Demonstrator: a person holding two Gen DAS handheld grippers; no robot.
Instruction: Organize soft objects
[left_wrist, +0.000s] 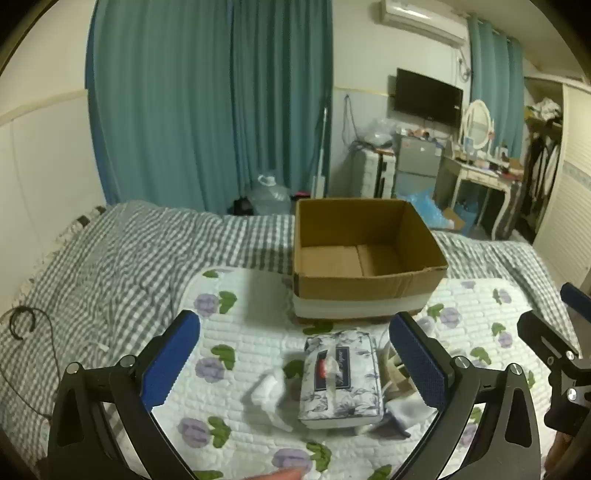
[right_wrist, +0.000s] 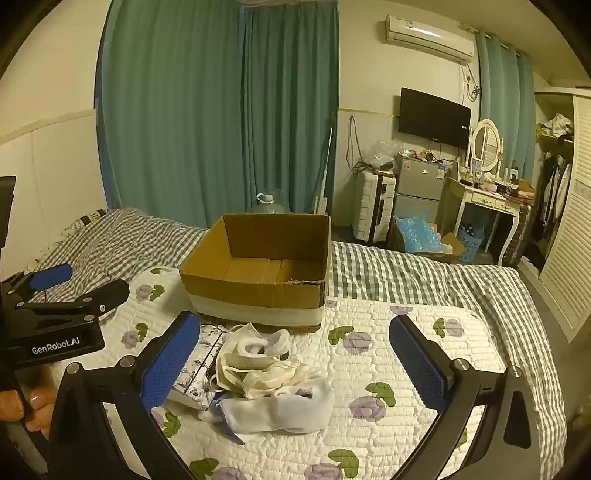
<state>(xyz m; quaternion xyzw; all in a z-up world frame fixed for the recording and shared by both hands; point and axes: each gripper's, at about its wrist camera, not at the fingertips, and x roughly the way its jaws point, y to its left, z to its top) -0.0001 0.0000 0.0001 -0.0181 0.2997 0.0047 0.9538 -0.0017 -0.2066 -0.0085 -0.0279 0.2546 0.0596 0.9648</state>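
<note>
An empty cardboard box (left_wrist: 369, 254) (right_wrist: 258, 266) stands on the bed. In front of it lies a floral tissue pack (left_wrist: 341, 376) (right_wrist: 201, 369), with a crumpled white tissue (left_wrist: 267, 391) to its left. A pile of soft things (right_wrist: 273, 380) lies beside the pack: white socks, cream face masks and white cloth. My left gripper (left_wrist: 295, 369) hovers open above the tissue pack, nothing between its blue pads. My right gripper (right_wrist: 295, 365) hangs open over the pile, touching nothing. Each gripper shows at the edge of the other's view.
The bed has a grey checked sheet (left_wrist: 129, 258) and a white floral quilted mat (right_wrist: 388, 350). A black cable (left_wrist: 22, 325) lies at the left. A person's hand (right_wrist: 33, 402) holds the left gripper. Beyond the bed stand a water jug, suitcase, fridge and dressing table.
</note>
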